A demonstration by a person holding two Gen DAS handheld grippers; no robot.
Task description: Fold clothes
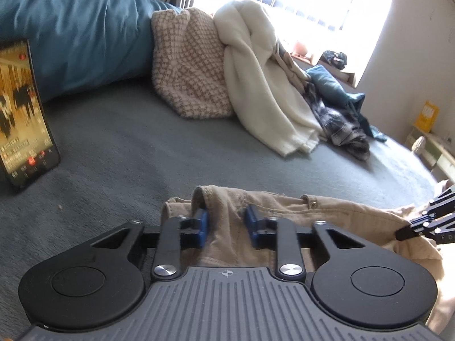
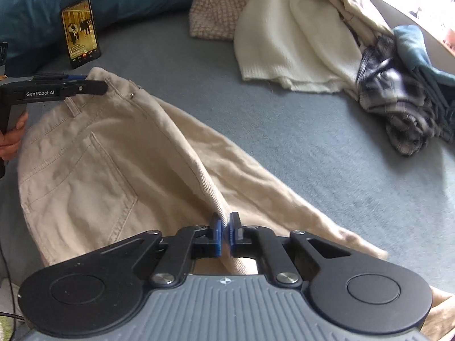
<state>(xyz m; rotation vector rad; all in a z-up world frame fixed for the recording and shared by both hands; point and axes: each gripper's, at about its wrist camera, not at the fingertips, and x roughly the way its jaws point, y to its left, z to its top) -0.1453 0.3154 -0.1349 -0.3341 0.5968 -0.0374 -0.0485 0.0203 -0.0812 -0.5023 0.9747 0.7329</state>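
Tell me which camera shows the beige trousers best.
The right wrist view: the beige trousers lie spread across the bed, back pocket and waistband visible, both grippers clamped on them. The left wrist view shows only a bunched waistband strip behind its fingers.

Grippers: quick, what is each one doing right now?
Left gripper: shut on the beige trousers' waistband.
Right gripper: shut on a trouser fold.
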